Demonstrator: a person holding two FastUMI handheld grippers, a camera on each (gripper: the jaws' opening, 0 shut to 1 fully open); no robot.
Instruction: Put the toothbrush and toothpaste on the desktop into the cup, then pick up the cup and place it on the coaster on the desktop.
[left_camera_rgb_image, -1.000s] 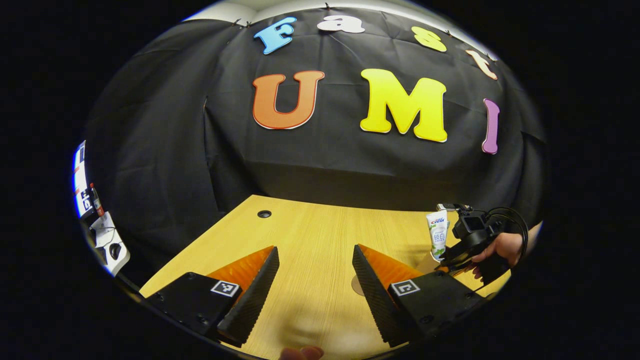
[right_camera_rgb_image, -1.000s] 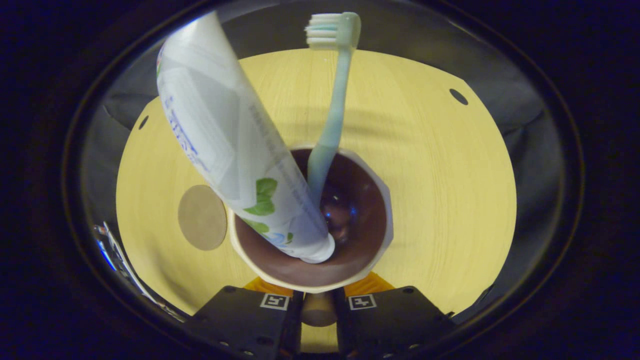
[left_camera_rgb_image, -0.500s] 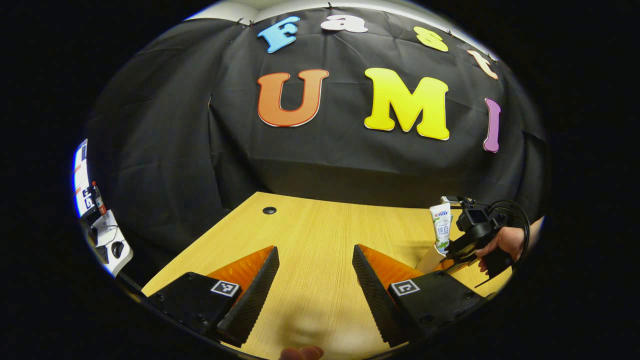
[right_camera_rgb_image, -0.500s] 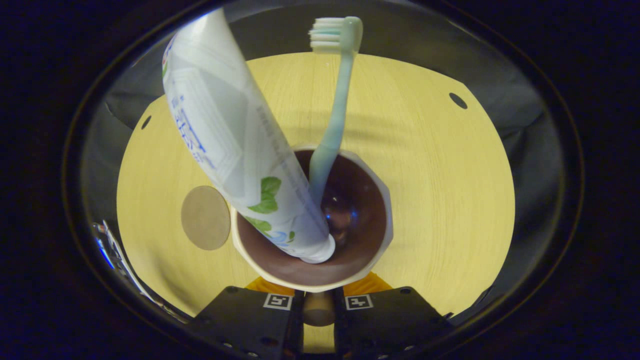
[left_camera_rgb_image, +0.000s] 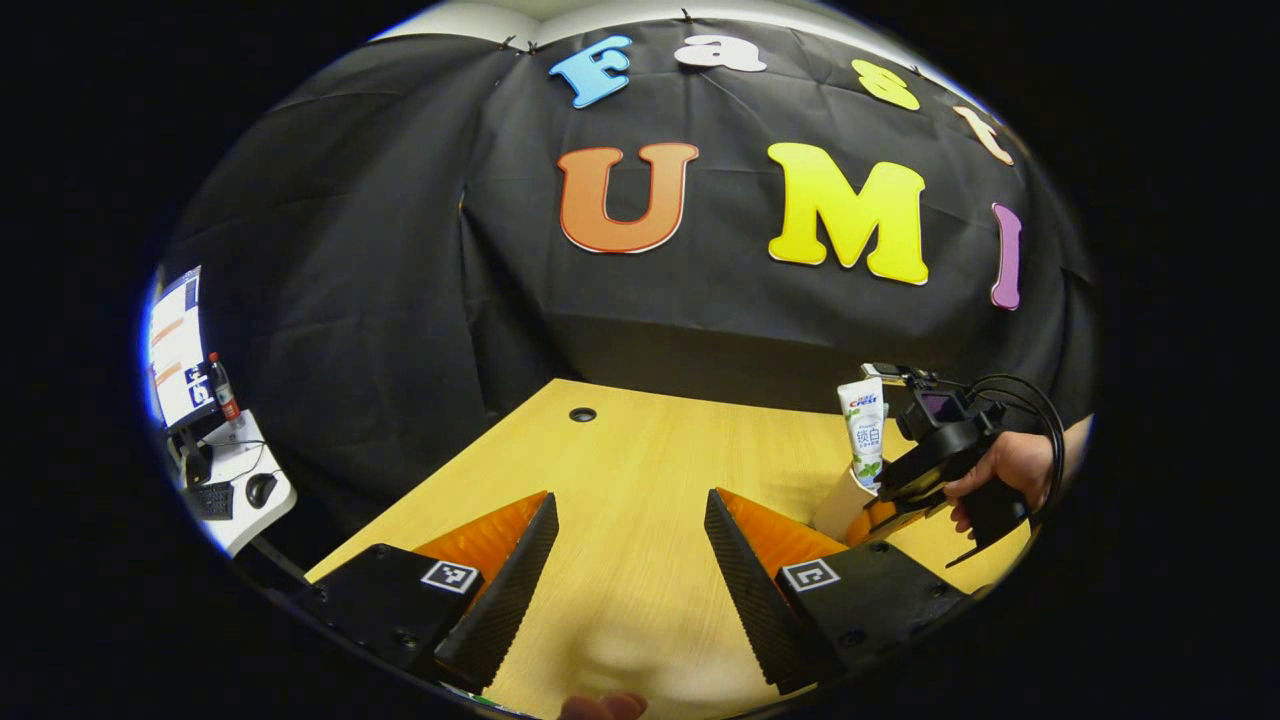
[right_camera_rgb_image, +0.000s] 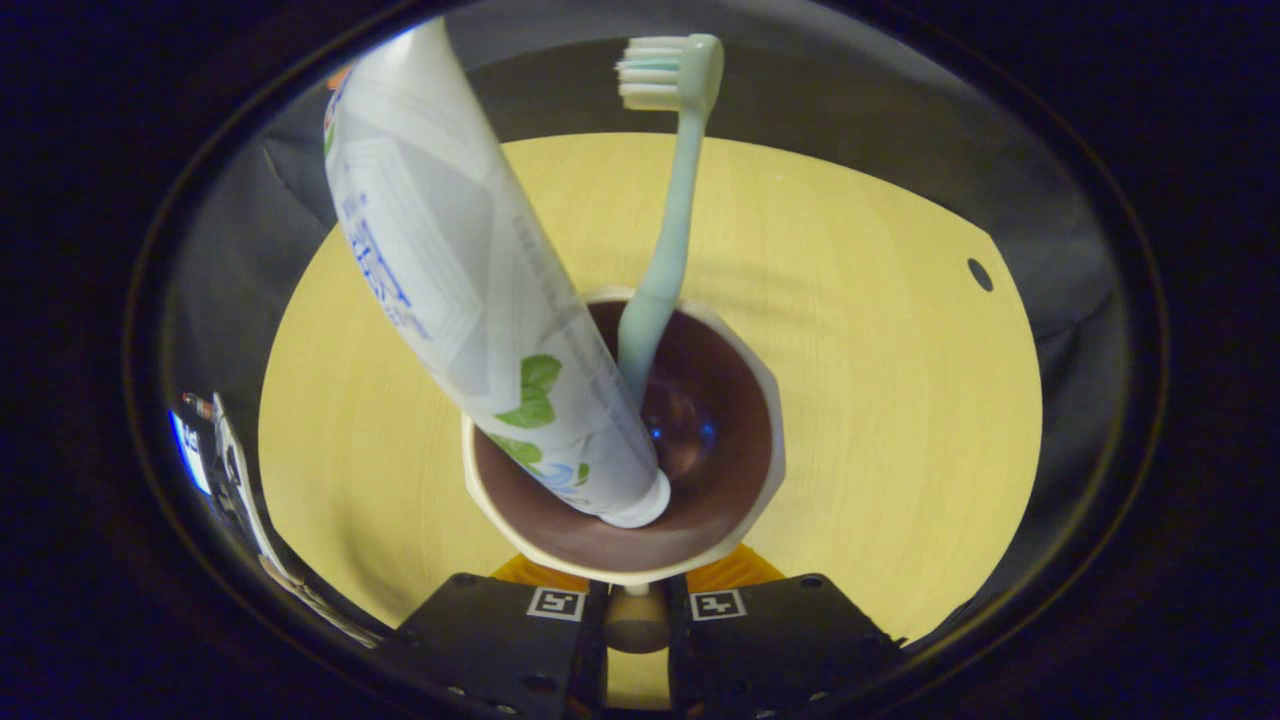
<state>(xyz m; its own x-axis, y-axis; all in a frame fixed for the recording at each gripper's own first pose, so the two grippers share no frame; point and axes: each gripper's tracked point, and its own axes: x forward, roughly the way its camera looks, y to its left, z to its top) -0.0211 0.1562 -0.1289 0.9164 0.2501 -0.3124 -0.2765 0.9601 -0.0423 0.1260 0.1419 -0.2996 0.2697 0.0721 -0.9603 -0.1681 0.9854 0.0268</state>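
Clamped on the cream, brown-lined cup (right_camera_rgb_image: 620, 450) holding the white toothpaste tube (right_camera_rgb_image: 470, 290) and mint toothbrush (right_camera_rgb_image: 665, 200), the right gripper (right_camera_rgb_image: 635, 610) should carry it level above the wooden desktop (right_camera_rgb_image: 900, 400), while the left gripper (left_camera_rgb_image: 630, 560) hangs open.

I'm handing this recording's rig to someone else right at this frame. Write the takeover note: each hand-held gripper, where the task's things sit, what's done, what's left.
Right hand-held gripper: shut on the cup, gripping its near wall.
Left hand-held gripper: open, holding nothing, over the desktop.
Toothpaste and toothbrush: both standing in the cup, leaning out over the rim.
Done: both items loaded, cup grasped.
Left: set the cup on the coaster and release. Whether the cup is off the desktop cannot be told.
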